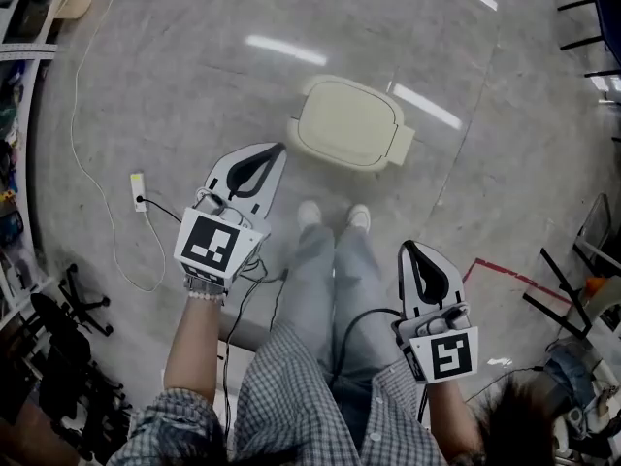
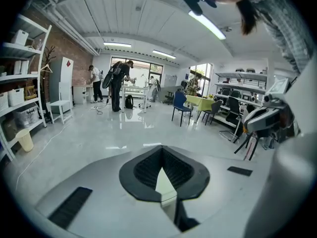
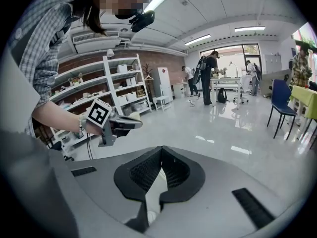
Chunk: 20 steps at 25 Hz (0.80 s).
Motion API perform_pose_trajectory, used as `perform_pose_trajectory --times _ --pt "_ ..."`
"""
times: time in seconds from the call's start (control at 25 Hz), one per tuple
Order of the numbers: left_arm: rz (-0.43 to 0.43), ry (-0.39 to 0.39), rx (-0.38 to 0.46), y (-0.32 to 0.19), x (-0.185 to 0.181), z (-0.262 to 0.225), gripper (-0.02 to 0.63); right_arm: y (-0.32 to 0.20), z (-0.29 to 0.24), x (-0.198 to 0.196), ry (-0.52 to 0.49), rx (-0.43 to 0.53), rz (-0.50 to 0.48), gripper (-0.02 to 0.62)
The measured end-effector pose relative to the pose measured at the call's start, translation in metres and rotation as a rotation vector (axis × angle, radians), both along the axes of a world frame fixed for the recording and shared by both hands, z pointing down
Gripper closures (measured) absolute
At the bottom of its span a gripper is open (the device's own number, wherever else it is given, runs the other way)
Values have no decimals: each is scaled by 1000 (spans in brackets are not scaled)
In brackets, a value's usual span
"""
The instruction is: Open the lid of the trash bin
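Observation:
A cream trash bin (image 1: 347,124) stands on the grey floor just ahead of the person's shoes, its lid down flat. My left gripper (image 1: 280,148) is held in the air, its tips just left of the bin's near-left corner, apart from it. Lower, by the person's right leg, is my right gripper (image 1: 408,247), well short of the bin. Both are shut with nothing between the jaws: the pads meet at the tips in the left gripper view (image 2: 161,148) and the right gripper view (image 3: 161,148). Neither gripper view shows the bin.
A power strip (image 1: 139,190) with a white cable lies on the floor to the left. Red tape (image 1: 505,273) and chair legs (image 1: 558,294) are at the right, shelving (image 3: 99,100) along the left wall. People (image 2: 117,86) and a blue chair (image 2: 180,105) are far off.

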State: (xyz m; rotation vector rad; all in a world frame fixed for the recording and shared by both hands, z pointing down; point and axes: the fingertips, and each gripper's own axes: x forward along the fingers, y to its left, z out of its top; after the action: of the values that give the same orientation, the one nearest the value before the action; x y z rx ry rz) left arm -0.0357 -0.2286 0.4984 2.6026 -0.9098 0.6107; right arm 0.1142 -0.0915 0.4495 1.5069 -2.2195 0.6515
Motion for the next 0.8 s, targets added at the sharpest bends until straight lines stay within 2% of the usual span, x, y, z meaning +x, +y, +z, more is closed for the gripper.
perform_pose_trajectory --times 0.16,0.4,0.8 --pt "11 -20 -28 -10 3 39 601 4 21 4 -5 -22 27 577" --pt "61 -74 -47 -22 6 89 600 10 52 1 -7 -62 14 577" --pt "75 -97 -104 -28 5 157 600 2 105 -31 -19 -74 5 577"
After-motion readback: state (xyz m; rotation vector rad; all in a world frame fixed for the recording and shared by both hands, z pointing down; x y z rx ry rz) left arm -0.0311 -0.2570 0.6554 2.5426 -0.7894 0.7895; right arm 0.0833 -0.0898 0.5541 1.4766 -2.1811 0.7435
